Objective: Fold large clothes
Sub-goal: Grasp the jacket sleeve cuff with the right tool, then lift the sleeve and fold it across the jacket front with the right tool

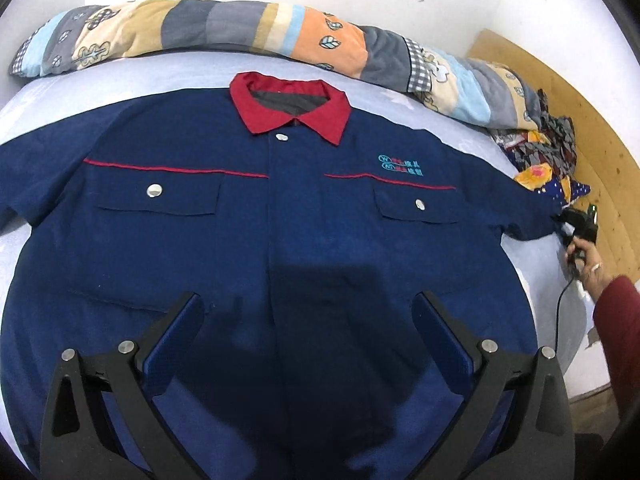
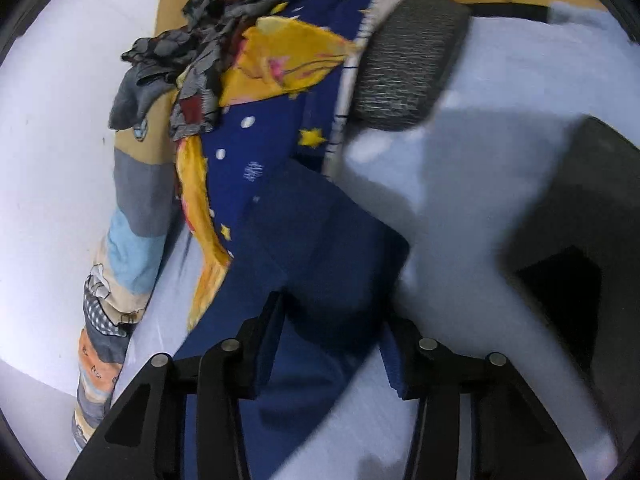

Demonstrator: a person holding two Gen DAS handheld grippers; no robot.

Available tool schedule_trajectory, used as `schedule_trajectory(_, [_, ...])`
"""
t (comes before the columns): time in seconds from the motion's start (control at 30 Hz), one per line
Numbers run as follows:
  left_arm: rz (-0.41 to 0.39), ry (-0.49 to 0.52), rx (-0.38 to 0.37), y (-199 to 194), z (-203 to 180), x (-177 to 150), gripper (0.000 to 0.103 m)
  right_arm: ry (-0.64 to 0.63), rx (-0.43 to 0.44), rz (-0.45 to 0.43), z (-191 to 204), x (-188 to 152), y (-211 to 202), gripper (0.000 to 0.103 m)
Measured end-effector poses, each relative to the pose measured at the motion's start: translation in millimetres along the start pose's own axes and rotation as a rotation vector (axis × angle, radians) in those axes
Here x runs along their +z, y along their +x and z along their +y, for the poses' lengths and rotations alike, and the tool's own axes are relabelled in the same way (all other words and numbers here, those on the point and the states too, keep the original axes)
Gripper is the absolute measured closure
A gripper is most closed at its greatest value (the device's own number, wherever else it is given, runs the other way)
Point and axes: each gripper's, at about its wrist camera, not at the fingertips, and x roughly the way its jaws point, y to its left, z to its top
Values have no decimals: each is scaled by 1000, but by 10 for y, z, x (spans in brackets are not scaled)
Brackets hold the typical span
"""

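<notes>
While the navy shirt (image 1: 248,240) lies spread front-up on the pale bed sheet (image 1: 52,92), red collar (image 1: 290,106) toward the patchwork quilt (image 1: 224,32), the left gripper (image 1: 308,312) hovers over its lower front, jaws wide apart. In the right wrist view, the right gripper (image 2: 332,320) pinches the shirt's sleeve end (image 2: 320,248) beside a pile of patterned cloths (image 2: 256,80).

Teal embroidered logo (image 1: 401,165) on the shirt (image 1: 248,240) chest, unreadable.
</notes>
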Motion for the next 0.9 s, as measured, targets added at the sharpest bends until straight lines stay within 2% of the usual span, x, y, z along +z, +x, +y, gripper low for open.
schedule_trajectory(0.03, [-3, 13, 5, -7, -28, -5, 0, -18, -27, -1, 50, 6, 6, 87])
schedule_trajectory(0.1, [-12, 30, 11, -35, -51, 2, 0, -15, 7, -39, 110, -17, -116, 90])
schedule_trajectory(0.27, [-44, 42, -5, -145, -72, 3, 0, -48, 110, -105, 359, -20, -554, 91])
schedule_trajectory(0.43, [-90, 45, 6, -318, -33, 13, 0, -113, 216, -150, 924, 24, -1167, 91])
schedule_trajectory(0.63, [-139, 51, 36, -530, 119, 17, 0, -231, 354, -144, 2048, -189, -1832, 91])
schedule_trajectory(0.77, [-159, 41, 35, -681, 277, 6, 0, -326, 442, -127, 2921, -545, -2246, 91])
schedule_trajectory(0.9, [-192, 5, 15, -878, 474, -17, 0, -453, 533, -98, 3892, -1125, -2614, 91])
